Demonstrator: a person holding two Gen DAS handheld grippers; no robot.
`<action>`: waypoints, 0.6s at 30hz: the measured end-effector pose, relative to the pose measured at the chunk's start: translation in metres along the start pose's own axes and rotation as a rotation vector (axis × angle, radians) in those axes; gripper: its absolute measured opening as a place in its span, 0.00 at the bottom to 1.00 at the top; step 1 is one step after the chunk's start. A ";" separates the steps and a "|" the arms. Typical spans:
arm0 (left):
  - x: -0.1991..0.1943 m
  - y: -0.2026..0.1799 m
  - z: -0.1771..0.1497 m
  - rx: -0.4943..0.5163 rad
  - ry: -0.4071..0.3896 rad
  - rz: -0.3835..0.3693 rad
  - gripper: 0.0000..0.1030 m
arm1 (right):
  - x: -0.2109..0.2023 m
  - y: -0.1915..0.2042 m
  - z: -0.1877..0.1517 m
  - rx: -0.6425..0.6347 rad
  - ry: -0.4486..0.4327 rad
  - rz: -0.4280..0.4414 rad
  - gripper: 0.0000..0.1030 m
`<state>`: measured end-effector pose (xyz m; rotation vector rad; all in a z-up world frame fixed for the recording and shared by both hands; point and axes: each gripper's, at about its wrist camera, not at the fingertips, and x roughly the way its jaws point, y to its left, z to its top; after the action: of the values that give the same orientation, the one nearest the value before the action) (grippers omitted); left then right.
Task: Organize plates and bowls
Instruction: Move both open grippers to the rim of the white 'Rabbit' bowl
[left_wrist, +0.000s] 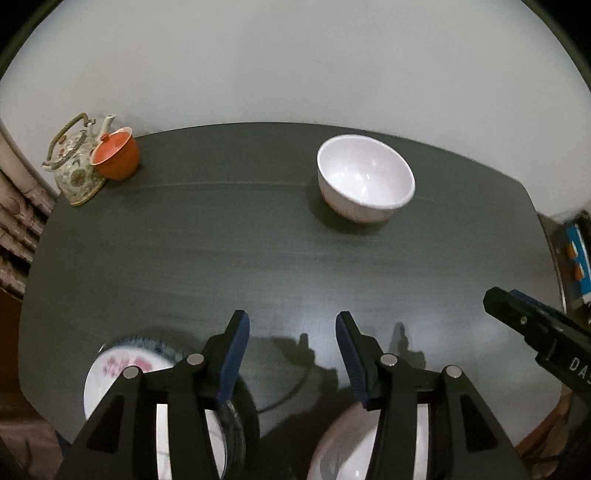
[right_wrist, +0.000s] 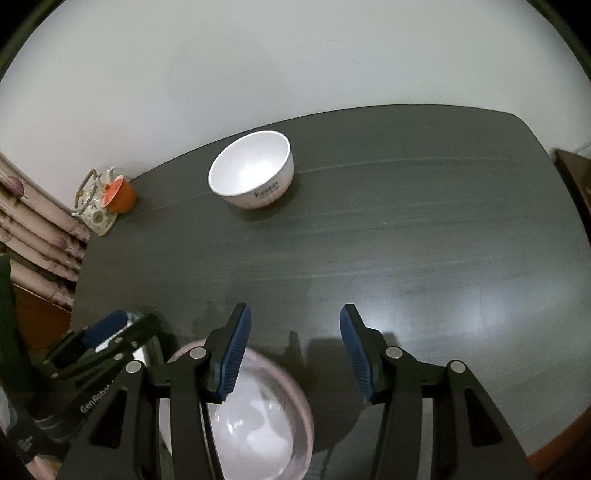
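A: Both our grippers, left gripper and right gripper, have their fingers apart, holding nothing.

B: The white bowl sits near the table far edge; we should straddle its rim squarely.

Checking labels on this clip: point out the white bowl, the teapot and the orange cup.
white bowl (right_wrist: 248, 170): right wrist view, inner wall.
teapot (left_wrist: 75, 173): left wrist view, patterned body.
orange cup (left_wrist: 120, 160): left wrist view, outer side.
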<state>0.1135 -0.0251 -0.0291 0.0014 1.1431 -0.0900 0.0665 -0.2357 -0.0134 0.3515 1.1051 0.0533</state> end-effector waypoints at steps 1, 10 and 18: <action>0.003 0.001 0.007 -0.009 0.001 -0.008 0.48 | 0.002 0.000 0.005 0.000 0.003 0.002 0.46; 0.039 0.010 0.082 -0.098 0.019 -0.102 0.48 | 0.032 0.004 0.068 -0.010 0.006 0.040 0.46; 0.080 0.009 0.117 -0.182 0.081 -0.154 0.48 | 0.074 0.000 0.119 0.011 0.055 0.044 0.46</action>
<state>0.2537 -0.0272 -0.0539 -0.2469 1.2278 -0.1236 0.2051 -0.2495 -0.0300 0.3868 1.1523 0.0966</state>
